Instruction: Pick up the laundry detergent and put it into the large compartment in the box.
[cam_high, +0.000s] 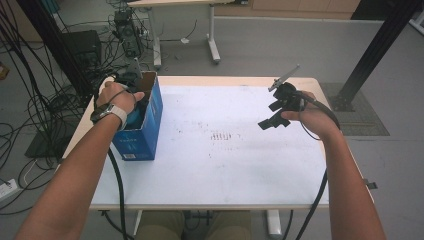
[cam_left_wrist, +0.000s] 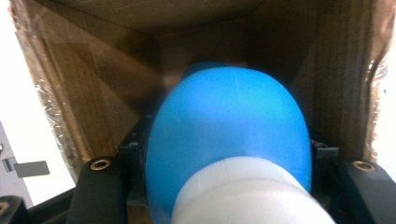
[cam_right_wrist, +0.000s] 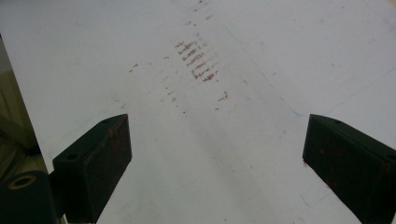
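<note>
- Left gripper (cam_left_wrist: 224, 186): jaws clamped on either side of a blue bottle (cam_left_wrist: 229, 126) with a white cap (cam_left_wrist: 247, 191), closed down to the bottle's width, one black finger (cam_left_wrist: 100, 191) seen beside the blue body.
- Right gripper (cam_right_wrist: 215, 154): jaws spread wide with nothing between them, one pad (cam_right_wrist: 100, 158) hanging above bare tabletop.
- Table (cam_high: 225, 175): white top, marked by a patch of brown scuffs (cam_high: 222, 136) near the middle, otherwise bare of loose items.
- Box (cam_high: 145, 125): blue cardboard, open at the top, stood at the table's left edge; brown inner walls (cam_left_wrist: 93, 93) closed in around the bottle on all sides.
- Left hand (cam_high: 117, 97): reached down into the box's open top, gripper sunk inside.
- Right hand (cam_high: 312, 117): held well apart, over the right side of the table, idle by the look of it.
- Bottle: inside the box, gripped and not yet let go; whether it rested on the bottom could not be told.
- Judged progress: near the end if packing, with release and withdrawal left; only begun if unpacking, with the whole lift out left. Could not be settled from these views.
</note>
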